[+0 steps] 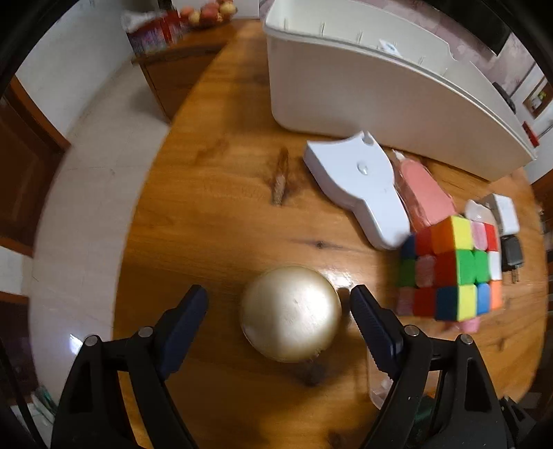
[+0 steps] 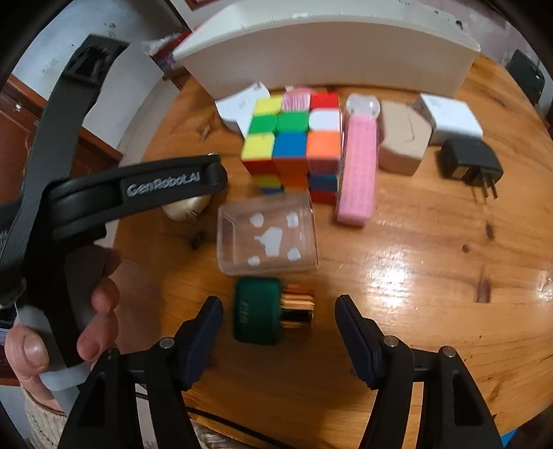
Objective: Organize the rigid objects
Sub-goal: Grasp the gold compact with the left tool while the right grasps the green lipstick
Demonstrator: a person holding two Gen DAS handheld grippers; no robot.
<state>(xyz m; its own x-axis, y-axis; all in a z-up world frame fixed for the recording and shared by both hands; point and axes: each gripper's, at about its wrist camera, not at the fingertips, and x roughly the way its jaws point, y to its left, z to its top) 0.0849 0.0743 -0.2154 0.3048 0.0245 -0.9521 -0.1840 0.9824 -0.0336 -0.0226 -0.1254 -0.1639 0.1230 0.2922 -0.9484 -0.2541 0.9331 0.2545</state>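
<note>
With both grippers unclenched, the gold ball (image 1: 291,313) lay between the left gripper (image 1: 278,304)'s fingers and the green-and-gold bottle (image 2: 273,310) between the right gripper (image 2: 278,316)'s, so an off-centre squeeze risked rolling either away.

This looks like a room in a home. A round wooden table (image 1: 214,214) stands on a pale tiled floor (image 1: 100,179). Far off on the left, a bowl of fruit (image 1: 207,13) sits on a low wooden cabinet (image 1: 179,69), next to some red boxes (image 1: 159,34). Little home things lie on the table: a colourful puzzle cube (image 2: 293,141), a black phone charger plug (image 2: 470,162) and a big white plastic bin (image 1: 363,79). Wooden door frames show along the left wall.
</note>
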